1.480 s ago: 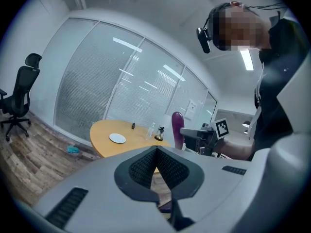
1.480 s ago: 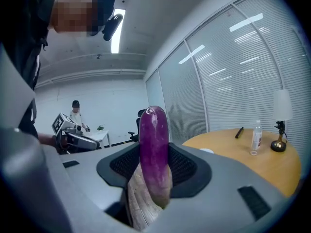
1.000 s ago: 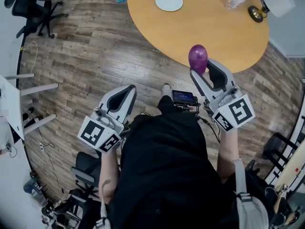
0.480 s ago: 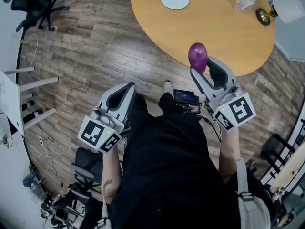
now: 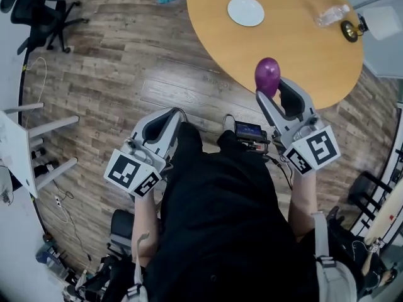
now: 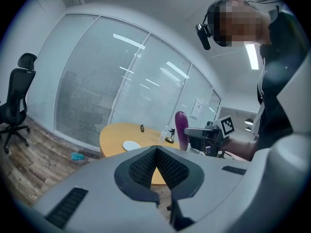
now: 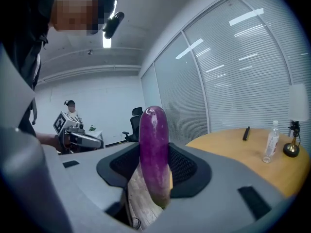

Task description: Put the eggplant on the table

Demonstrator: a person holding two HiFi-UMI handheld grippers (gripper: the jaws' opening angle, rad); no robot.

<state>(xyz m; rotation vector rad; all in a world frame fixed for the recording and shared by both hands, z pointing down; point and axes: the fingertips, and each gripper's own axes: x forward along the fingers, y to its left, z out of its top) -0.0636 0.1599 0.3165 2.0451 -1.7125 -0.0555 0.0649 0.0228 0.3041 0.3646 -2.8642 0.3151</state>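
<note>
Gripping the eggplant (image 5: 267,75) in the right tongs (image 5: 275,96), with both pads pressed on its lower half and the jaws set wide for its thickness. Holding it upright: long axis close to vertical, rounded end on top and well above the jaws, lower end a little below them. Carrying the left tongs (image 5: 165,123) closed on nothing, pads together at the tips, low at the left side of the body and well apart from the eggplant.

Facing the table (image 5: 296,49), ahead of the right tongs and somewhat to their right. In the head view, overlapping the near edge of the round top. In the right gripper view, showing wooden floor below the lower end, with the yellow top off to the right. Judging from this, probably not above the top yet, only near its edge and higher than it.

Needs therefore a carry forward and to the right, as far as bare wood under the lower end, and then a lowering. Plenty of free surface by the near edge. Plate (image 5: 245,11) and bottle (image 5: 332,16) on the far side, well apart from the path. Clearly work for the right hand, nearer and loaded; nothing here for the left. Worth remembering the upright axis: set down on its end, likely to fall over and roll, so better to tip it flat before opening the jaws.
</note>
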